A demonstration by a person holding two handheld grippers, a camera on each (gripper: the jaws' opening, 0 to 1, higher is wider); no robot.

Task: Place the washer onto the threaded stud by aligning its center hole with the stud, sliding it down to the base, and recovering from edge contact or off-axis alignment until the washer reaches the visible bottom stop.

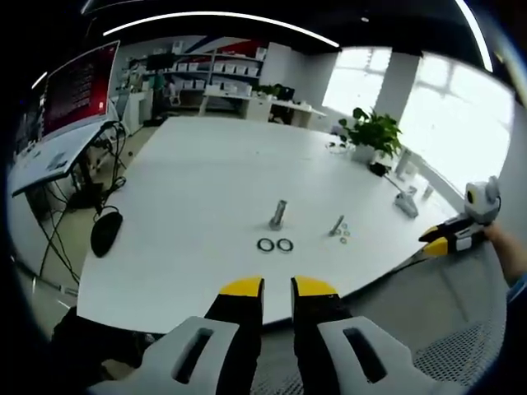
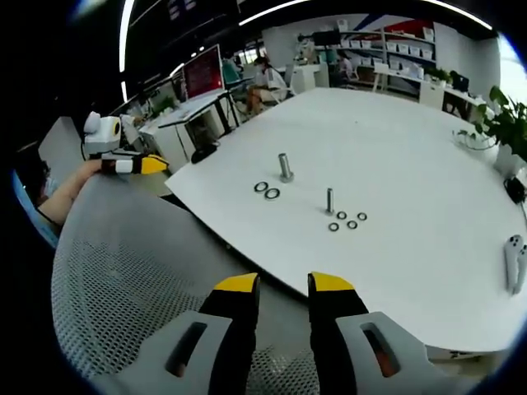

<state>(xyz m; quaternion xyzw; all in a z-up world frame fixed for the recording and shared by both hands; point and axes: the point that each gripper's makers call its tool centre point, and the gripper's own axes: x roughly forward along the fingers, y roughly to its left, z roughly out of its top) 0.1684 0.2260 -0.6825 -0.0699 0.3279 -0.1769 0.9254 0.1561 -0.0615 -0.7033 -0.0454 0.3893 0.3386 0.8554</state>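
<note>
Two threaded studs are seen upright on the white bench (image 2: 428, 164): a thicker stud (image 2: 285, 167) and, just beside it toward the plant (image 2: 502, 123), a thinner stud (image 2: 329, 200). Five washers are counted in the right gripper view. Two larger washers (image 2: 266, 190) lie flat and nearly touching each other just in front of the thicker stud, toward the bench edge. Three small washers (image 2: 347, 220) are scattered close around the base of the thinner stud. No washer is yet seen on either stud.

The washers are judged to be thin, stiff metal rings: light, hard and slippery, and awkward to lift because they lie flat on the smooth bench. A hold across the outer rim is judged best, with the centre hole left free for the stud; tipping one up on its edge may be needed first. The small ones are likely to skid or drop easily.

The left gripper (image 1: 277, 286) is held off the bench edge, its jaws narrowly parted and empty. The right gripper (image 2: 284, 284) is likewise held short of the bench, over a mesh chair back (image 2: 123, 271), jaws slightly apart, nothing between them.
</note>
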